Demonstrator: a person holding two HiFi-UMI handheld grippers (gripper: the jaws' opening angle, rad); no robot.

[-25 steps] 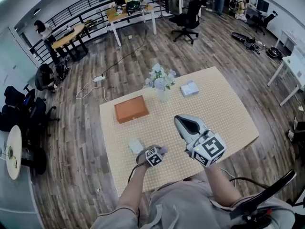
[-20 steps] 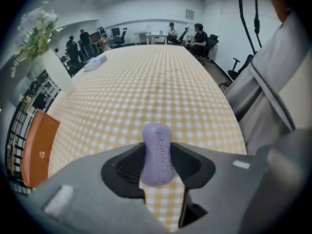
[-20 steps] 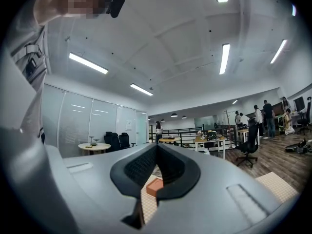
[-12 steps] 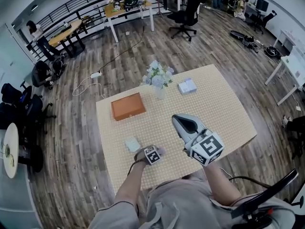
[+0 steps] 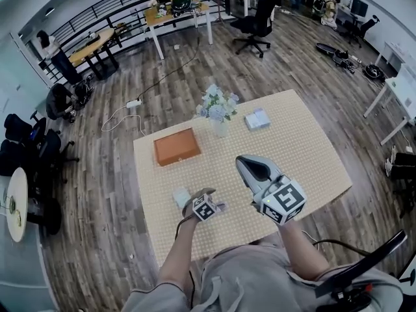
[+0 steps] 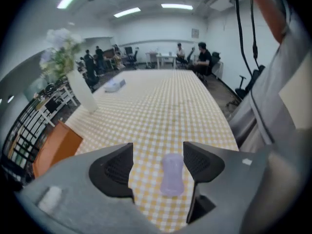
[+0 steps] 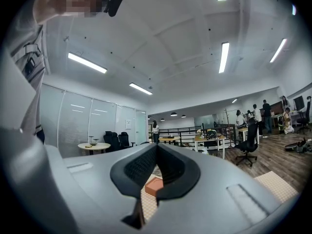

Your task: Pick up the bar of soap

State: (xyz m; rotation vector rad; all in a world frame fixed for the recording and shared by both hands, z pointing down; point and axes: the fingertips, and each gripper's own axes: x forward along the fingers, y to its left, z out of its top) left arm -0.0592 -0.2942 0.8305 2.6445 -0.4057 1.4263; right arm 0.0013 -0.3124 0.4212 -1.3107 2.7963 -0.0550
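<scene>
The bar of soap (image 6: 171,174) is a pale lavender, waisted bar that lies flat on the yellow checked table (image 6: 165,106). My left gripper (image 6: 158,156) points steeply down over it. Its jaws have just been opening and stand wide on either side of the soap, and neither pad touches it. In the head view the left gripper (image 5: 209,207) hangs near the table's front edge, with a bit of the soap (image 5: 222,207) showing beside it. My right gripper (image 5: 251,166) is held level above the table, shut and empty, and its pads meet in the right gripper view (image 7: 157,150).
An orange box (image 5: 177,146) lies at the table's back left. A white vase of flowers (image 5: 218,111) and a white-and-blue packet (image 5: 257,119) stand further back. A small white thing (image 5: 181,197) lies just left of the left gripper. The person's body is at the near edge.
The left gripper's marker cube has shifted and tilted slightly beside the small white thing. The right gripper has kept its place.
</scene>
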